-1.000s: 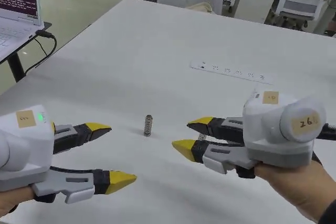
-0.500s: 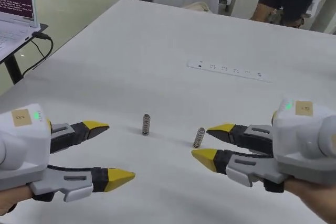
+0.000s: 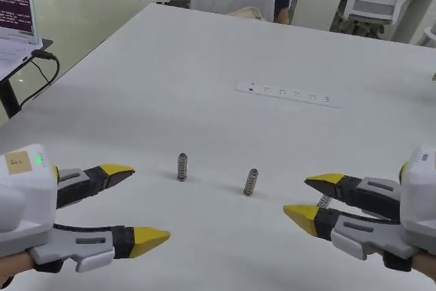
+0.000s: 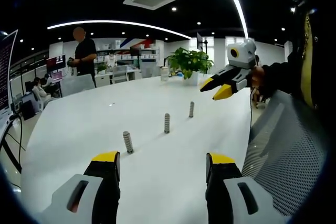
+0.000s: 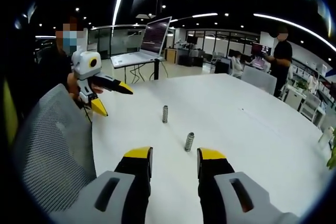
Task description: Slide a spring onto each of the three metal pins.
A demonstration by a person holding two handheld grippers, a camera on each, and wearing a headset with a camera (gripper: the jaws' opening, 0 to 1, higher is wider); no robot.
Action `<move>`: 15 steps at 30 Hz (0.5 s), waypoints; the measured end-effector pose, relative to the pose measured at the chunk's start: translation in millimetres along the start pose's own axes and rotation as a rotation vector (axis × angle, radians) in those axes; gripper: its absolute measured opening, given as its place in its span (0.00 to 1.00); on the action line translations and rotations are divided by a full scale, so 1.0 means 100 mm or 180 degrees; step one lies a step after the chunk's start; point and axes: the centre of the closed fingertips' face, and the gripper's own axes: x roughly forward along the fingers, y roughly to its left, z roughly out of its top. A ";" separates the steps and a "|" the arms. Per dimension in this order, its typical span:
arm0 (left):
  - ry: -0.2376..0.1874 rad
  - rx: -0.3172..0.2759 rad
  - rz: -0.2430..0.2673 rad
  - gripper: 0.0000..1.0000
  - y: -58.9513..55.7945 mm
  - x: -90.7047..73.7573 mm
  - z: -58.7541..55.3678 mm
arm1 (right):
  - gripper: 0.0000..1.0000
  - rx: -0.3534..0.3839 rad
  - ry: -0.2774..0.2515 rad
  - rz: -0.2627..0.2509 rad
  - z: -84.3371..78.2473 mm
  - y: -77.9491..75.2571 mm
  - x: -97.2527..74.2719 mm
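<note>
Since a second ago the white right gripper [image 3: 310, 197] has drawn away to the right, off the middle grey coiled metal spring [image 3: 251, 182], so that a third spring [image 3: 325, 200] now shows in the gap behind its yellow tips. Its black jaws are released and grasp nothing; in the left gripper view it hangs above the white tabletop [image 4: 79, 124], apart from that spring. The white left gripper [image 3: 133, 204] has its jaws released too, empty, pointing toward the nearest spring [image 3: 182, 167]. All three springs stand upright in a row, well apart from each other; the metal pins inside them are too thin to tell, but I judge each spring already sits on one. Farther back lies a long white power strip [image 3: 286, 93]. The risk now, I think, is the lower right jaw: it is near the third spring, and a careless sideways sweep could tip it or pull it off its pin.
</note>
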 end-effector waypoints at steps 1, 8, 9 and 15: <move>0.0004 0.0000 0.0001 0.63 0.00 0.00 0.00 | 0.32 0.0006 0.0001 -0.0010 -0.01 -0.01 -0.01; 0.0018 -0.0004 -0.0014 0.64 -0.01 0.01 -0.01 | 0.35 -0.0014 0.0078 -0.0172 -0.14 -0.17 -0.08; 0.0013 -0.0008 -0.0017 0.64 -0.01 0.01 -0.01 | 0.36 0.0010 0.0081 -0.0195 -0.16 -0.20 -0.10; 0.0022 -0.0010 -0.0021 0.64 0.00 0.03 -0.02 | 0.44 0.0124 0.0086 -0.0395 -0.30 -0.36 -0.21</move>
